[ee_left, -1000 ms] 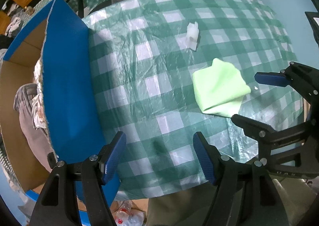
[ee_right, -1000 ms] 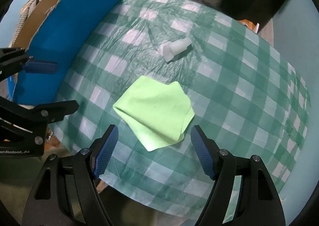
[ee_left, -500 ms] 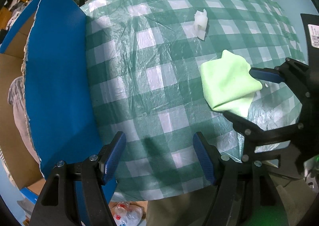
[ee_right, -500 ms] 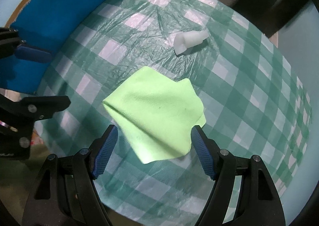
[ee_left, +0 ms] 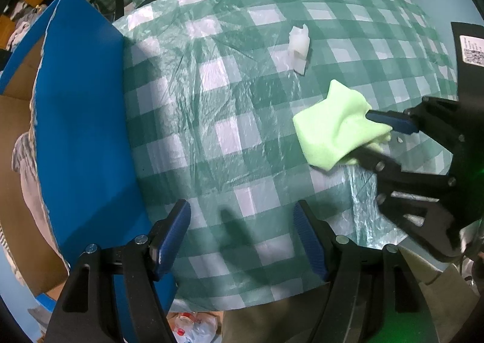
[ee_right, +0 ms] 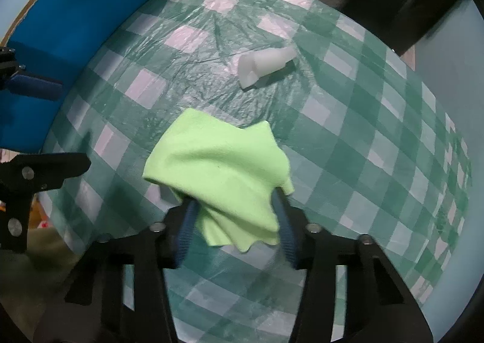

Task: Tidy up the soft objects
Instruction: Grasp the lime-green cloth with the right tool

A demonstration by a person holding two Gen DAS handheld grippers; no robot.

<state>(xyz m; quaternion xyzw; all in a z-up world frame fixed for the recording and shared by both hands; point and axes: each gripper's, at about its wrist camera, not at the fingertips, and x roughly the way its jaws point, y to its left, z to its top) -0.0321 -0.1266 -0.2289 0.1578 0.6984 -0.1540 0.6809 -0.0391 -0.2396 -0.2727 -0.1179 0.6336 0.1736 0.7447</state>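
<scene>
Lime-green fleece cloth (ee_right: 220,167) sits low in the centre of the right wrist view, bunched between the blue-padded fingers (ee_right: 187,228) of the right gripper (ee_right: 234,232) — the jaws are clamped on its near edge, the rest draped over the green-and-white checked plastic tablecloth (ee_right: 348,137). Above it lies a small white foam piece (ee_right: 266,66), apart from the cloth. At bottom centre of the left wrist view, the left gripper (ee_left: 242,235) gapes wide, holding nothing, beside the blue cardboard box (ee_left: 84,119) at left.
</scene>
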